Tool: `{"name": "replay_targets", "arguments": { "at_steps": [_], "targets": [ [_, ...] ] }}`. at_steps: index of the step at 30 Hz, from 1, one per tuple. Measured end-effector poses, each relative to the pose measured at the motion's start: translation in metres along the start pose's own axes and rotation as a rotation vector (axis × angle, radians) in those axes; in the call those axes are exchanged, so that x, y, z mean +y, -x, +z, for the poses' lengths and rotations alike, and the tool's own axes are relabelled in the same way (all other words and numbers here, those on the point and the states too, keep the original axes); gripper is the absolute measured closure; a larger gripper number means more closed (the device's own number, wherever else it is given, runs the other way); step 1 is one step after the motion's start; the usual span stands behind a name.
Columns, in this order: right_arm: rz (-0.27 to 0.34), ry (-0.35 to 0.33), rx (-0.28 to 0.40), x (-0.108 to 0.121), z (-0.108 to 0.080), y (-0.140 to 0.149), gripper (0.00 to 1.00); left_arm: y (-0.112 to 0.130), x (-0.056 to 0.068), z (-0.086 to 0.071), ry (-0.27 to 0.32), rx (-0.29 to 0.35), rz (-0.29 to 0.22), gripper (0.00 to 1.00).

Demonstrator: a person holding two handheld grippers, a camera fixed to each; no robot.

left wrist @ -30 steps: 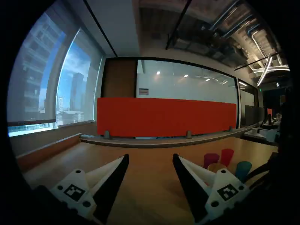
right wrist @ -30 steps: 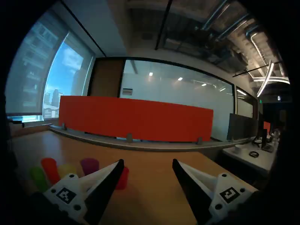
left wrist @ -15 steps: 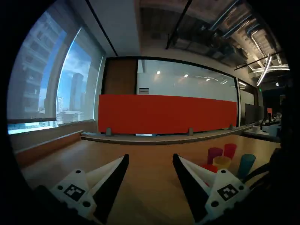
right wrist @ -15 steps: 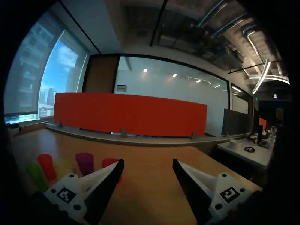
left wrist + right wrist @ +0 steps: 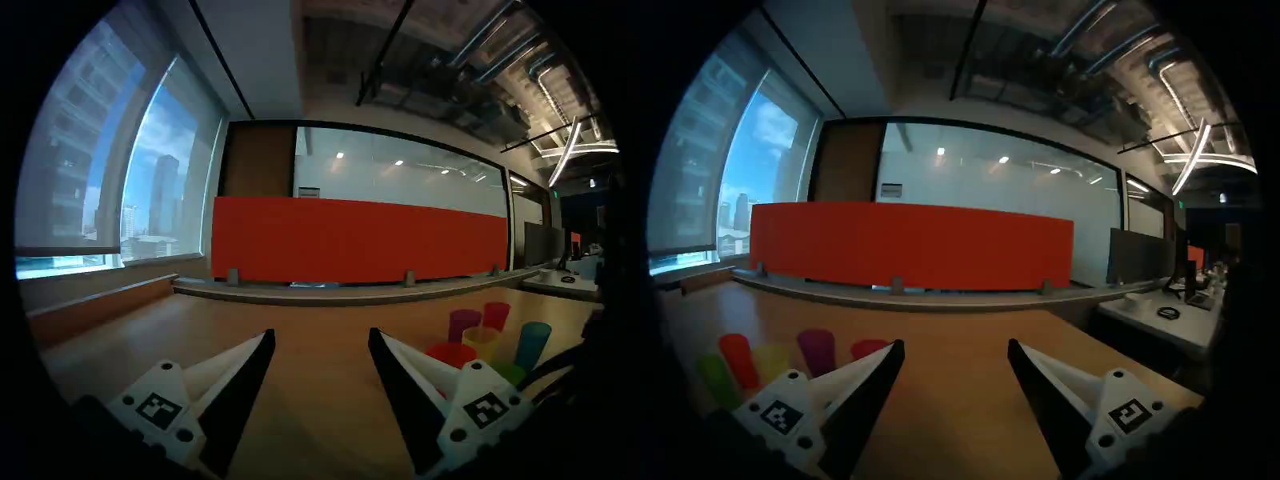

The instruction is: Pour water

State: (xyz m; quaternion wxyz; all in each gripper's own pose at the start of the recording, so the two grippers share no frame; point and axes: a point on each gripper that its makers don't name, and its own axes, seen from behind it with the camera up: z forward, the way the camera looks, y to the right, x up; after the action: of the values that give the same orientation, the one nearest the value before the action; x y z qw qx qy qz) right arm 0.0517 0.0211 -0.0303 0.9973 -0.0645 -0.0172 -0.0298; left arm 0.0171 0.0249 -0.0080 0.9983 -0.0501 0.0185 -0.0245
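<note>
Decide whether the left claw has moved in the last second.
Yes. The left claw has tipped slightly downward: the red partition and the purple cup both sit higher in the left gripper view than before.

Both views sit low over the pale wooden tabletop (image 5: 320, 352), facing level toward the long orange divider panel (image 5: 360, 240); both share the cluster of coloured plastic cups (image 5: 482, 342), rightward in the left gripper view, leftward in the right.
</note>
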Motion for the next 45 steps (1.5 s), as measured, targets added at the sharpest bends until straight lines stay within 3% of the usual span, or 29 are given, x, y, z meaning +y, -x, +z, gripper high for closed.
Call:
{"name": "replay_targets", "arguments": {
  "at_steps": [17, 29, 45],
  "targets": [
    [-0.003, -0.008, -0.006, -0.005, 0.001, -0.003, 0.0, 0.011, -0.008, 0.001, -0.014, -0.02, 0.008, 0.14],
    [-0.023, -0.019, -0.013, -0.01, 0.001, 0.0, 0.0, 0.016, -0.013, 0.003, -0.042, -0.037, 0.044, 0.14],
    [-0.023, -0.026, 0.005, -0.011, -0.003, -0.007, 0.0, 0.017, -0.012, 0.003, -0.042, -0.038, 0.046, 0.14]
  ]
}}
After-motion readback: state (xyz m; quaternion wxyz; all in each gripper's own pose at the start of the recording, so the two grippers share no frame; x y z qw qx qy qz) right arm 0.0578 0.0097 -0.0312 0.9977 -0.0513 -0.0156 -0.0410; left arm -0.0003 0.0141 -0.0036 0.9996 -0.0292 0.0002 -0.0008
